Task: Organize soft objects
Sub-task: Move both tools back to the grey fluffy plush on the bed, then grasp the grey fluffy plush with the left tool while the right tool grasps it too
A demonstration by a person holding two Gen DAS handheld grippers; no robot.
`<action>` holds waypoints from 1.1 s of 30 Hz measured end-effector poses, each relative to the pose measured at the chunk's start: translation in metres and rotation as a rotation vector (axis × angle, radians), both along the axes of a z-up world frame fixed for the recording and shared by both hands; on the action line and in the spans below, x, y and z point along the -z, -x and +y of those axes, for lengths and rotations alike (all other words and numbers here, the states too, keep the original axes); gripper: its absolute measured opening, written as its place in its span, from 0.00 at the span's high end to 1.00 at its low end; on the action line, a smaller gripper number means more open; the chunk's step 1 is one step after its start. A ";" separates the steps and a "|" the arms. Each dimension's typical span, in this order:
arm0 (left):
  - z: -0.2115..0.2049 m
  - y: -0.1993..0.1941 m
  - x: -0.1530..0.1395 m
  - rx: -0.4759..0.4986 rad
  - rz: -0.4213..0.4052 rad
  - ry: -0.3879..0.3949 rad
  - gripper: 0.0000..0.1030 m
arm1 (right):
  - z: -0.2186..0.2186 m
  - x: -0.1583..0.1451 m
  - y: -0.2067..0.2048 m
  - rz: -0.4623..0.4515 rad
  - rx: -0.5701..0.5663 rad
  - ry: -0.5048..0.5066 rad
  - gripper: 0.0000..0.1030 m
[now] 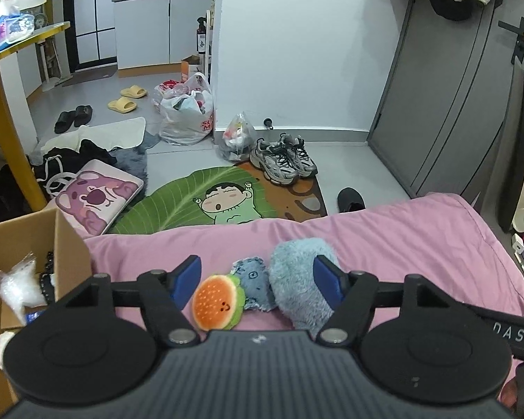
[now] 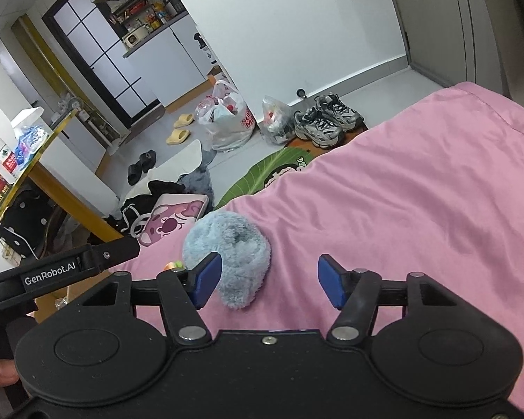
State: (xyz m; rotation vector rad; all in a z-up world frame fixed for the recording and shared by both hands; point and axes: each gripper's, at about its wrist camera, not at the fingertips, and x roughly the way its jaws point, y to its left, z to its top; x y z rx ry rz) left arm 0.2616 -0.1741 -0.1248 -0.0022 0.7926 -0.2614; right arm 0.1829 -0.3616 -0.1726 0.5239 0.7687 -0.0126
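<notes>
Patience was what this step asked of me, since both my grippers hung over the pink bedsheet (image 1: 384, 241) with nothing yet held. My left gripper (image 1: 256, 281) stood part open, its blue pads clear of everything, though the right-hand pad overlapped the fluffy pale-blue plush ball (image 1: 302, 279) from that camera's angle and I could not tell whether it brushed the fur. Between those jaws lay the small orange-and-green plush hamburger (image 1: 219, 304), nearer the left-hand pad, and just beyond it a little blue denim-look plush patch (image 1: 254, 286) that touched both the hamburger and the ball.

My right gripper (image 2: 269, 281) was likewise part open and empty; the same fluffy ball (image 2: 228, 255) sat toward its left-hand pad, off centre, with bare sheet under the other pad.

To do it well, I judged that each gripper should take one toy only: the left needed to centre on the hamburger so its far pad would not snag the ball, and the right needed to shift sideways until the ball sat midway. Soft fur would compress, so a deep, low bite seemed wiser than a pinch at the tips. The brown cardboard box (image 1: 31, 230), left of my left jaws, looked the likely destination.
</notes>
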 end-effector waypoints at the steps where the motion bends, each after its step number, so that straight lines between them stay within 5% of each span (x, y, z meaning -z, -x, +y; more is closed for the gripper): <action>1: -0.002 -0.002 0.001 0.001 0.004 0.001 0.33 | -0.002 0.002 -0.002 0.004 0.004 -0.007 0.42; 7: -0.009 -0.013 0.009 0.025 0.033 0.013 0.36 | -0.012 0.019 -0.015 0.034 0.015 -0.092 0.44; 17: -0.022 -0.034 0.032 0.060 0.081 0.060 0.38 | -0.008 0.040 -0.041 0.064 -0.026 -0.089 0.53; 33: -0.038 -0.053 0.064 0.126 0.100 -0.014 0.38 | -0.011 0.063 -0.059 0.113 -0.031 -0.163 0.59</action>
